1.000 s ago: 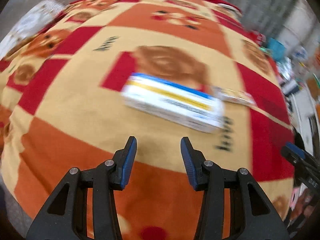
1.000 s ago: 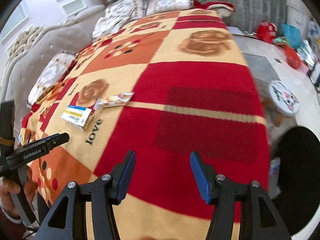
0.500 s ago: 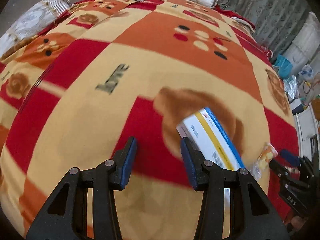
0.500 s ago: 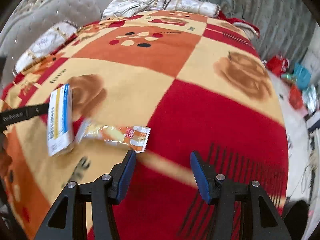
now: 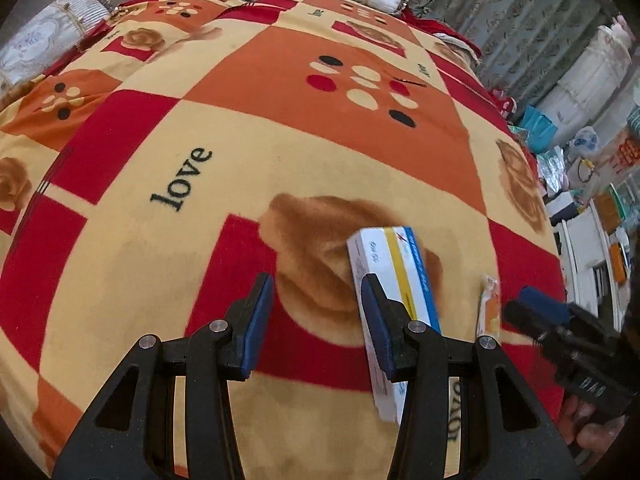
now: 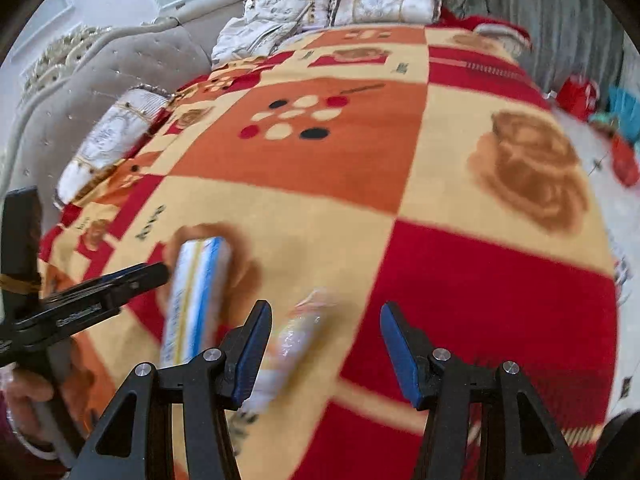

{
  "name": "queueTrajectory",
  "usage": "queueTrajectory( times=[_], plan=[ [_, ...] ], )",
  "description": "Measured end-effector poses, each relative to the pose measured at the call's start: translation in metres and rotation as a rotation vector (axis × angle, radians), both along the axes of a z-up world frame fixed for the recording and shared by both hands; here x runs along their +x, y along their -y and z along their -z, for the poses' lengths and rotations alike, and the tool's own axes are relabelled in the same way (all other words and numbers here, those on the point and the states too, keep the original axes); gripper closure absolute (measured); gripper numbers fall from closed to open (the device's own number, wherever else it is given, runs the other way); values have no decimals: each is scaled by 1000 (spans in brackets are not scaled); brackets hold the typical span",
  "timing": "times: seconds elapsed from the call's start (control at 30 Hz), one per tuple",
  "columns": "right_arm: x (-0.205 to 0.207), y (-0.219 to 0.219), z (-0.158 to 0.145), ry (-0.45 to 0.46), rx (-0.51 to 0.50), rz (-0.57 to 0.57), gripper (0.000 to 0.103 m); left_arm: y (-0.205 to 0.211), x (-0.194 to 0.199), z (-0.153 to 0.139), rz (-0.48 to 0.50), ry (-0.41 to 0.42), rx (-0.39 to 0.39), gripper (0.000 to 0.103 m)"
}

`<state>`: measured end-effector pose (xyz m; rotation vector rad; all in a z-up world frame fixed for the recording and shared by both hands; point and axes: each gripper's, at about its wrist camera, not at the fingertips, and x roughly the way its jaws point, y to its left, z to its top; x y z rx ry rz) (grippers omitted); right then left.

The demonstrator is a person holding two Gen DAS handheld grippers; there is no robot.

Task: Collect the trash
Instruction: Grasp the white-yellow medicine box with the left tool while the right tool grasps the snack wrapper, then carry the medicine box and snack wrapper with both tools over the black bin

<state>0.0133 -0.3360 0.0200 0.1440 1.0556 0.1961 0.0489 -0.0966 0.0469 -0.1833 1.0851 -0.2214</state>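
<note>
Patchwork blanket (image 5: 304,168) carries box (image 5: 394,264) and wrapper (image 6: 298,336) — sharp only leftward; left gripper (image 5: 318,322) and right gripper (image 6: 326,346) both released.

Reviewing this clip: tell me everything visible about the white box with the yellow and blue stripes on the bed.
The box is a long, slim carton, apparently cardboard, white with a yellow band and a blue edge stripe running lengthwise, plus small print too blurred to read. It looks closed and undamaged. It lies flat on the patterned blanket, over a brown rose motif. A snack wrapper lies beside it, apart. The left gripper hovers open above it; its right finger overlaps the box in view, contact unclear.
</note>
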Motion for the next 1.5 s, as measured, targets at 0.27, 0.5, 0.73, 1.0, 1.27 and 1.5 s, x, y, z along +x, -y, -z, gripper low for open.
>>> queueTrajectory(
  times=[0.27, 0.5, 0.73, 1.0, 1.27, 1.5],
  plan=[
    [-8, -21, 26, -7, -93, 38, 51, 12, -19, -14, 20, 27, 5, 59],
    [-28, -1, 10, 54, -110, 32, 83, 51, -19, 2, 40, 2, 51, 55],
    [-68, 23, -13, 102, -71, 34, 83, 83, -15, 18, 44, 17, 132, 53],
    [-102, 44, -18, 112, -58, 67, 83, 85, -35, 7, 76, 34, 74, 87],
    [-135, 57, -30, 139, -69, 89, 83, 111, -90, -25, 156, 108, 41, 87],
    [-163, 75, -40, 155, -82, 133, 83, 144, -126, -41, 242, 140, 30, 87]
  ],
)
